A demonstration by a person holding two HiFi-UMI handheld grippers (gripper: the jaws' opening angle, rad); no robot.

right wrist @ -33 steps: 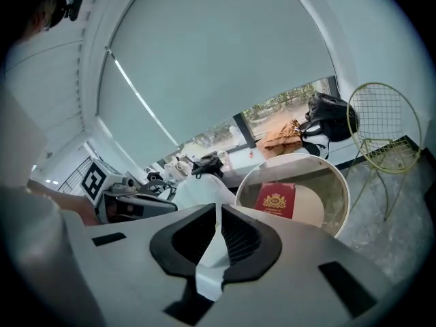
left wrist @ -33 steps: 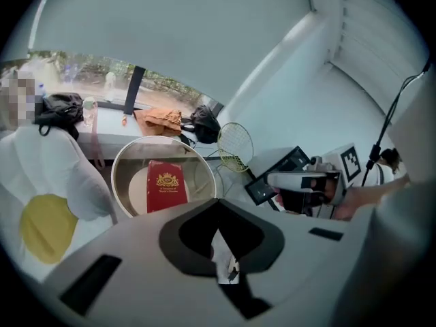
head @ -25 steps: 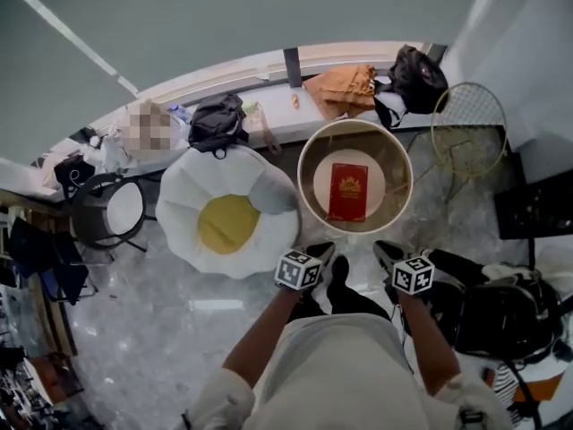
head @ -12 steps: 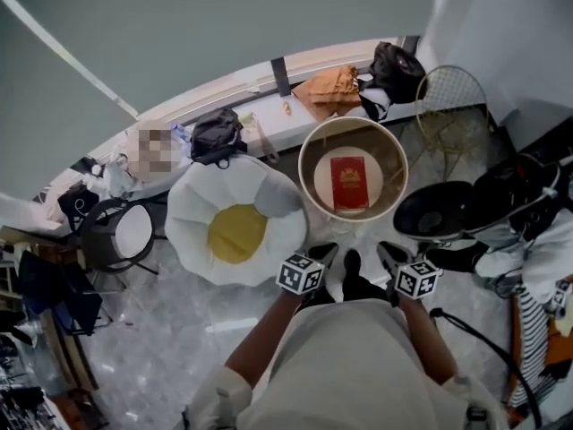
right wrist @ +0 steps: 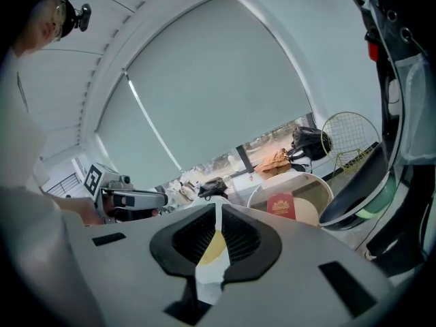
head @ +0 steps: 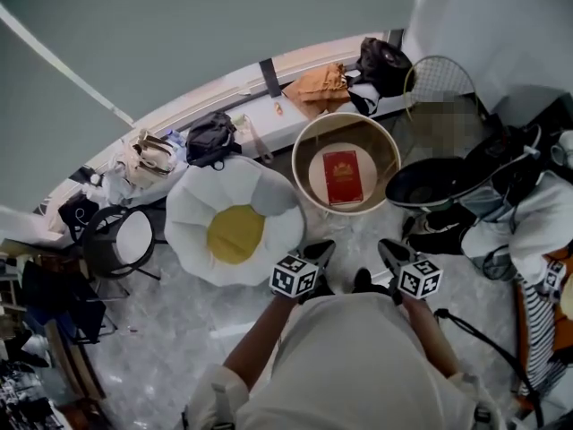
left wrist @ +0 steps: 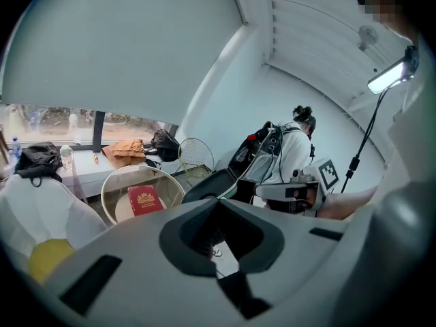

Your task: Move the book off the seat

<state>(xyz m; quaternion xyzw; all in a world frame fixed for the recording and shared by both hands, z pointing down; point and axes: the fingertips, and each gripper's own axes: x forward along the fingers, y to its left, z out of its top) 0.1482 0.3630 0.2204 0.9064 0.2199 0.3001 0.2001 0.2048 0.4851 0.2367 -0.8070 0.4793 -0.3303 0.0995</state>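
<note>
Marble floor (head: 179, 330), red book (head: 342, 176) on round seat (head: 315, 141); both tools closed

Casual lounge-like room, fried-egg beanbag (head: 235, 227), round tub seat (head: 297, 161), bags (head: 212, 135) on window ledge (head: 237, 97), racket (head: 436, 83)

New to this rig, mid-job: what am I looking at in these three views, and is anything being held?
There is no robot arm here: a person holds a two-jaw gripper in each hand. The head view comes from a camera on the person's head, looking steeply down; the left gripper and right gripper show near the bottom. The other two views ride on each gripper and look along its jaws. Both grippers are shut and hold nothing. Ahead of them the red book lies flat on the round seat, untouched. Beside the seat sits a white cushion with a yellow centre.
</note>
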